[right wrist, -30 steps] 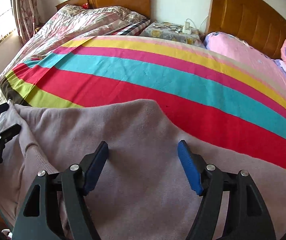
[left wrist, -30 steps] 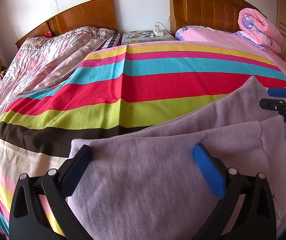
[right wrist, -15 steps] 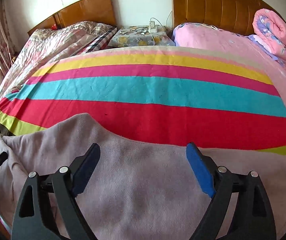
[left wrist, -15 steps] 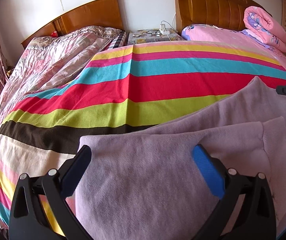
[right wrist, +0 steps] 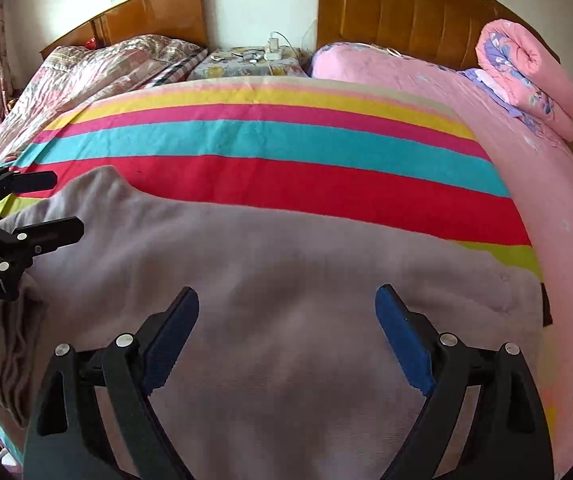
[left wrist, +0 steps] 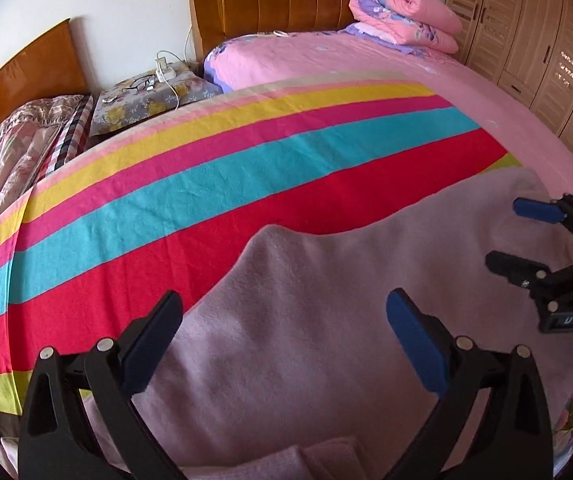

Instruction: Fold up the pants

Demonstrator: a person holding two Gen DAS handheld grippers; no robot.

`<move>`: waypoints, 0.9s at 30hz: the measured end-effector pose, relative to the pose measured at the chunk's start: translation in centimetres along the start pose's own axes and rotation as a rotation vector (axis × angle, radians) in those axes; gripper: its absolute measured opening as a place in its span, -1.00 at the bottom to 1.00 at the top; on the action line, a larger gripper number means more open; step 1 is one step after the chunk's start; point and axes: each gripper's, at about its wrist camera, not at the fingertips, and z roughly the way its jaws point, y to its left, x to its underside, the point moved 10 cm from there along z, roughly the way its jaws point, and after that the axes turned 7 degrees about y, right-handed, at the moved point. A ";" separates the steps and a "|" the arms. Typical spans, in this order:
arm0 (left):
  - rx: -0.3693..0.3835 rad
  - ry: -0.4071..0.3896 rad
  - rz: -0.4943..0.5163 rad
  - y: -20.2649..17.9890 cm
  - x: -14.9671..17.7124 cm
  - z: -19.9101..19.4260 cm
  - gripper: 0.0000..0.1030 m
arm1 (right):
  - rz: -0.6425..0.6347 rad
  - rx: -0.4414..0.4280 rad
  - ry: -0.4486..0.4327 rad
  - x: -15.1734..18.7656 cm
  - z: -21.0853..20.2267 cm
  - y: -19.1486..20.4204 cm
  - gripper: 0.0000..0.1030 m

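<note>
While both claws hover released, nothing pins the cloth.
Pants: pants [left wrist: 326, 320] lie spread on the striped blanket [left wrist: 206, 184] at the bed's near edge.
Left claw [left wrist: 282, 344]: spread wide, empty.
Right claw [right wrist: 286, 328]: spread wide, empty.
Risk: a shallow pinch may catch only the top layer, skewing the fold.
Writing: partial letters "DAS" on the right claw's body.

walls: white [right wrist: 246, 0]; headboards [right wrist: 406, 16]: two, wooden; nightstand [right wrist: 246, 66]: between beds; wardrobe [left wrist: 526, 40]: louvred, right; light: daylight
</note>
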 end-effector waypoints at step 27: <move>-0.111 0.010 -0.112 2.7 -0.4 2.0 0.97 | 0.056 -0.152 -0.116 -3.2 1.6 -2.3 0.71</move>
